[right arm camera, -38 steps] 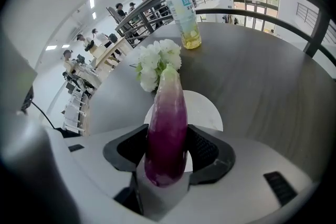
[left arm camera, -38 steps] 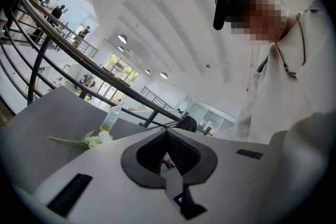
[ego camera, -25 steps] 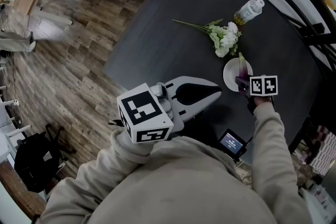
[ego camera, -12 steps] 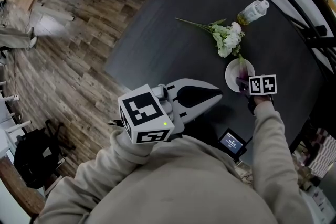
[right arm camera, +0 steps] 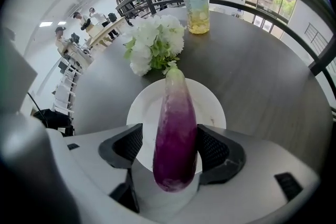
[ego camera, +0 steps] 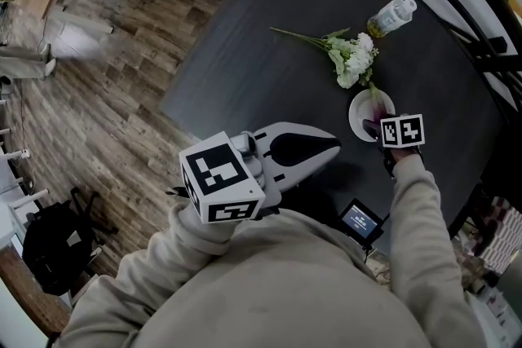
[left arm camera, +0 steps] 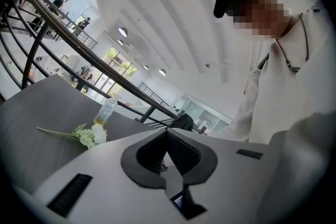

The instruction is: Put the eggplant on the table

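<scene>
Eggplant [right arm camera: 175,128] lies on the white plate [right arm camera: 211,107], between the right gripper's [right arm camera: 171,147] jaws, which have just been opening. Left gripper's [left arm camera: 167,135] jaws are pressed together, empty.

The head view looks steeply down from above the person [ego camera: 269,289] onto the dark table [ego camera: 269,28]. The left gripper view sits at the near side, facing almost level across it. The right gripper view hangs close over the white plate [right arm camera: 212,107], tilted down — all three share the white flowers [ego camera: 351,61] and bottle [ego camera: 391,15]
</scene>
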The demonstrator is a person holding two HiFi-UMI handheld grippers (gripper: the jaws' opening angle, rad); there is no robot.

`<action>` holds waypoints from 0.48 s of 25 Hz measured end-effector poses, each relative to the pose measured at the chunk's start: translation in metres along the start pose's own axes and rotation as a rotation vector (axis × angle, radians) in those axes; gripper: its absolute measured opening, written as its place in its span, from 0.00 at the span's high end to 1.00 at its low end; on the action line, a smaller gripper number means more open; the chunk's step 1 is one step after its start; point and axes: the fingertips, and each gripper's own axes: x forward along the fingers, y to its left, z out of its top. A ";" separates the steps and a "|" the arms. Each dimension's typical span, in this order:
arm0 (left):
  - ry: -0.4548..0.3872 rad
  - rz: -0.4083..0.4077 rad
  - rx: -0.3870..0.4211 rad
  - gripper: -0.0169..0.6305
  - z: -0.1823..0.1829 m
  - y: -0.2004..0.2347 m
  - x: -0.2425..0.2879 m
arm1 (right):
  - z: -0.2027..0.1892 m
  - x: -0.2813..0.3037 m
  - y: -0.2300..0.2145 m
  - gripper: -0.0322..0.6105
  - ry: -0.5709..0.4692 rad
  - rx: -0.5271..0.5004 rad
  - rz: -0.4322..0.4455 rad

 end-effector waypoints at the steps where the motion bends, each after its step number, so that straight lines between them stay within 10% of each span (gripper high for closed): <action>1: 0.000 -0.001 0.002 0.96 0.001 -0.001 -0.001 | 0.001 -0.001 -0.001 0.46 -0.001 -0.004 -0.009; 12: 0.021 -0.036 0.035 0.96 0.008 -0.008 0.003 | -0.002 -0.015 -0.011 0.42 -0.014 0.002 -0.067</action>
